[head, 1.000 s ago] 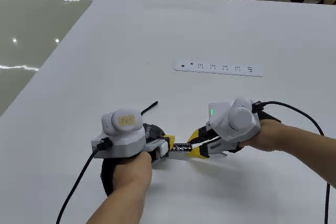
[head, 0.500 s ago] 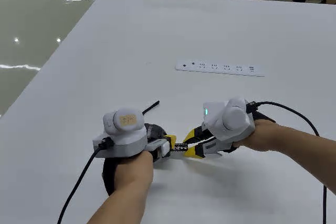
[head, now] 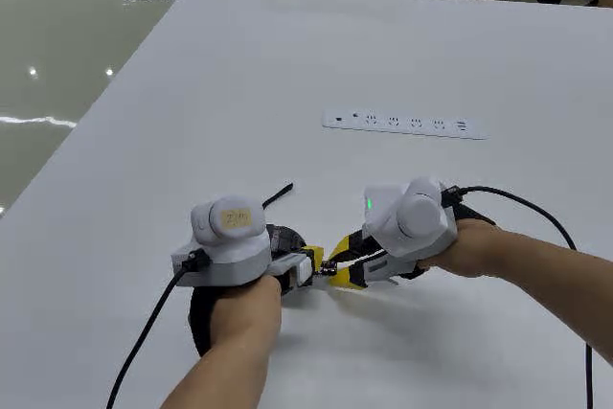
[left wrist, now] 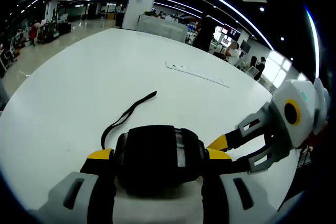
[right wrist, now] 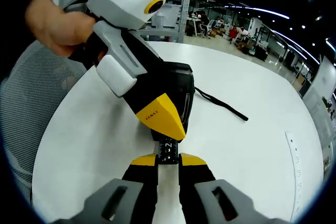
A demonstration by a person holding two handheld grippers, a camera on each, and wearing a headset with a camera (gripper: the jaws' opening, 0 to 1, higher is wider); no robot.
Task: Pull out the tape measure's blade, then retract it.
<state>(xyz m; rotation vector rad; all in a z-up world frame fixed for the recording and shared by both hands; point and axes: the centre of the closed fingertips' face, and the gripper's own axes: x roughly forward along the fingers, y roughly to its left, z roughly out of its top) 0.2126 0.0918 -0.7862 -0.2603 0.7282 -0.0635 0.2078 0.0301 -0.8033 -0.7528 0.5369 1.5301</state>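
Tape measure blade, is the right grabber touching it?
Touching. The right gripper view shows the right gripper pinching the blade between its yellow tips.

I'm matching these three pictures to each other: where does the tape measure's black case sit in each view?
Head view: the tape measure case is low centre, held in the left claw.
Left gripper view: the case is bottom centre, clamped between yellow tips.
Right gripper view: the case is at centre, above the right claw, which pinches the blade.
Shared landmark: the white power strip, beyond the case.
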